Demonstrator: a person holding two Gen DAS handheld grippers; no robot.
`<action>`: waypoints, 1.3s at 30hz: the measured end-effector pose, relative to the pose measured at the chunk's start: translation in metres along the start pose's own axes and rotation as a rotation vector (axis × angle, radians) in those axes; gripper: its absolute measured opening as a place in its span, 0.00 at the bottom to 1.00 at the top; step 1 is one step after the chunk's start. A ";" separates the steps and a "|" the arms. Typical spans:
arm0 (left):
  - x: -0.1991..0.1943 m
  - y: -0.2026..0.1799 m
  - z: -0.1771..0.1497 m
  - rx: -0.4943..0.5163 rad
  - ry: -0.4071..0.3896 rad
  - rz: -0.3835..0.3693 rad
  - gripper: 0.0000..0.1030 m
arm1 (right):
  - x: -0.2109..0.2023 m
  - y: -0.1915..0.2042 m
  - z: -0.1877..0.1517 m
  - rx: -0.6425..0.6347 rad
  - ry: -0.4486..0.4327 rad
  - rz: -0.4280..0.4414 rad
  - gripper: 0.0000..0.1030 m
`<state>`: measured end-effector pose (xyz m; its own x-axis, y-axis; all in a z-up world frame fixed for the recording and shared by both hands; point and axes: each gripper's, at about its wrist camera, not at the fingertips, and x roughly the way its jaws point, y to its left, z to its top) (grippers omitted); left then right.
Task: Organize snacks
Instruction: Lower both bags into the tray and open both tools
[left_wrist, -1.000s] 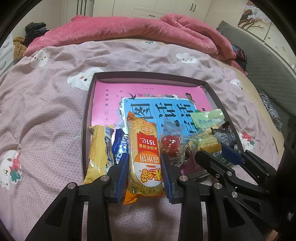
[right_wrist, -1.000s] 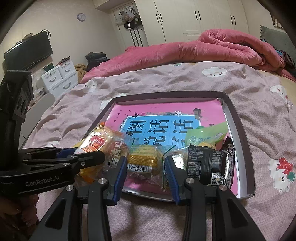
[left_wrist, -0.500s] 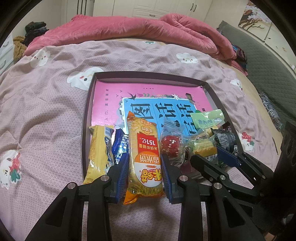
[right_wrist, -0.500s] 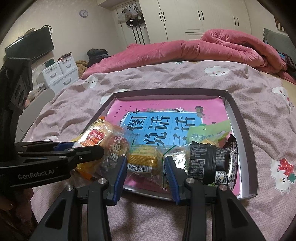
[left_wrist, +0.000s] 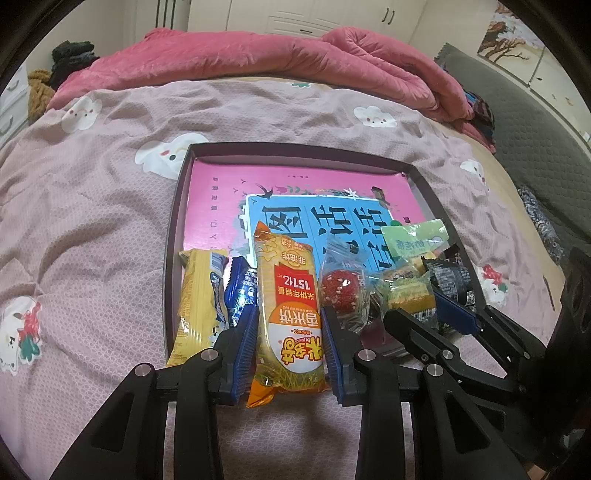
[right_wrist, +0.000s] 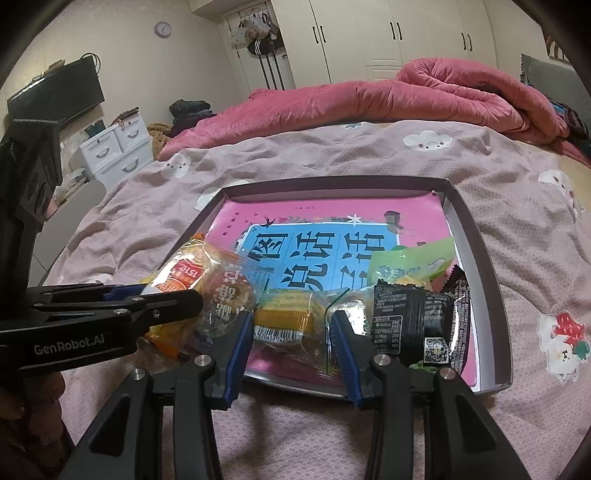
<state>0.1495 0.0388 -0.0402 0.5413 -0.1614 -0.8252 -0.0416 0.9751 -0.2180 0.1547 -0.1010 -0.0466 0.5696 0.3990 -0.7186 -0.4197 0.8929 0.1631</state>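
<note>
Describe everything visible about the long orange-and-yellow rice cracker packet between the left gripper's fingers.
The rice cracker packet is a long, glossy plastic wrapper, yellow with orange crimped ends, a red label panel and a white oval bearing print. It lies lengthwise, its far end inside the tray, its near end hanging over the front rim onto the bedspread. The left gripper clamps its sides with blue pads. A blue packet lies on one side, a clear-wrapped red sweet on the other.

Seven snack packets (left_wrist: 288, 306), one tray (left_wrist: 173, 236), one pink book (left_wrist: 221, 192), two grippers (left_wrist: 290, 336), one bed (left_wrist: 92, 206).
</note>
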 end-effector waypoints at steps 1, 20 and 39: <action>0.000 0.000 0.000 0.001 0.000 0.000 0.35 | 0.000 -0.001 0.000 0.003 0.000 0.001 0.43; -0.004 0.000 0.003 0.006 -0.012 0.007 0.35 | -0.014 -0.007 -0.001 0.038 -0.003 -0.008 0.47; -0.024 -0.003 0.006 0.009 -0.048 0.001 0.59 | -0.037 -0.005 0.001 0.006 -0.060 -0.071 0.54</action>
<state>0.1417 0.0411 -0.0163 0.5810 -0.1531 -0.7994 -0.0344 0.9767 -0.2120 0.1359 -0.1204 -0.0201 0.6390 0.3464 -0.6868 -0.3730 0.9204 0.1171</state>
